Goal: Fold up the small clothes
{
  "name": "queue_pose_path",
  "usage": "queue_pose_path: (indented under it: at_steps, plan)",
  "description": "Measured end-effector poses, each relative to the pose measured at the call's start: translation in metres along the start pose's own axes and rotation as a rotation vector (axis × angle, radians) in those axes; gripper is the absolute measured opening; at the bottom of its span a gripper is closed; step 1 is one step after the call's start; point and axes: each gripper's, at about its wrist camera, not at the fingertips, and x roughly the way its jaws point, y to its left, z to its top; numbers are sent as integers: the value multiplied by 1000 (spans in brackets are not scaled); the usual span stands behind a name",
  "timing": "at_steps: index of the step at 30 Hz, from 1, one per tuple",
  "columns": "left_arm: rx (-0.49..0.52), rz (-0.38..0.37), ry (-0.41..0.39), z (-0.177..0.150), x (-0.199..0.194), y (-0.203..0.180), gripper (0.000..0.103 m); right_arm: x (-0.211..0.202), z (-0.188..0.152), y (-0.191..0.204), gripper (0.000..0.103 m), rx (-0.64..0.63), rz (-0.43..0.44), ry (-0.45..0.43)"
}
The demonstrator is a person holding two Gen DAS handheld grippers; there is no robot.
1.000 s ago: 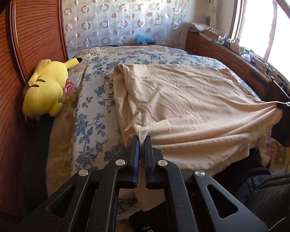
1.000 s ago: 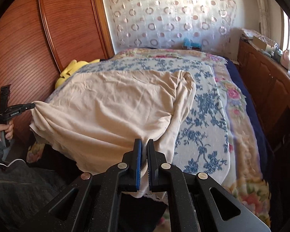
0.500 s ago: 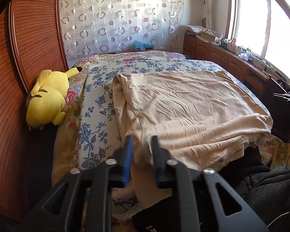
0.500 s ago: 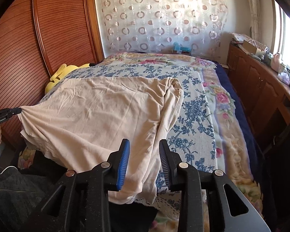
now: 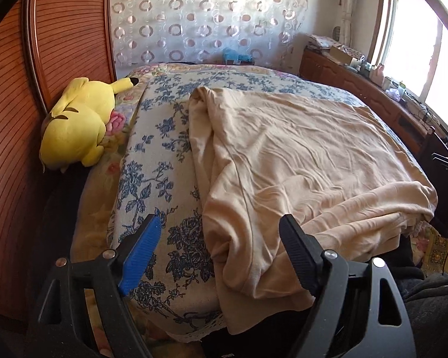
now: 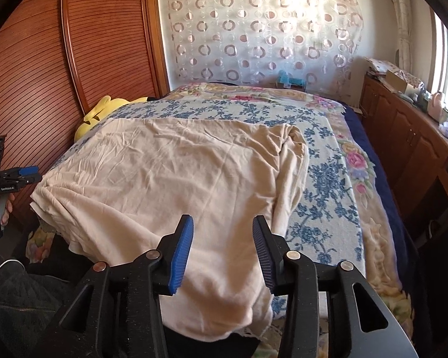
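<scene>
— Beige cloth (image 5: 298, 161) lies spread on the bed (image 5: 152, 179) ahead of both our tools, its near edge drooping below them.

— We see our left gripper (image 5: 221, 247) spread wide, our right gripper (image 6: 222, 246) half spread, both just opening; neither pinches the fabric.

Bed (image 5: 152, 179): covered by a blue-floral bedspread (image 5: 155, 161). On it, in the left wrist view: beige cloth (image 5: 298, 155), spread from centre to 3 o'clock, near edge hanging over at 6 o'clock; yellow plush toy (image 5: 77, 125) at 9 o'clock against the wooden panel (image 5: 12, 137).
</scene>
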Motion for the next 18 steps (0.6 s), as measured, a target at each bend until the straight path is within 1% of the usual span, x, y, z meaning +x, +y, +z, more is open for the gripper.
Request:
queue_pose_path:
  at_steps: [8,18]
  plan:
    - [-23,16,39,-9,16,2,82,29,3,17,46,-27,32,30]
    - [-45,5,52,-17,20,2,82,75,6,45,46,-70,54,84]
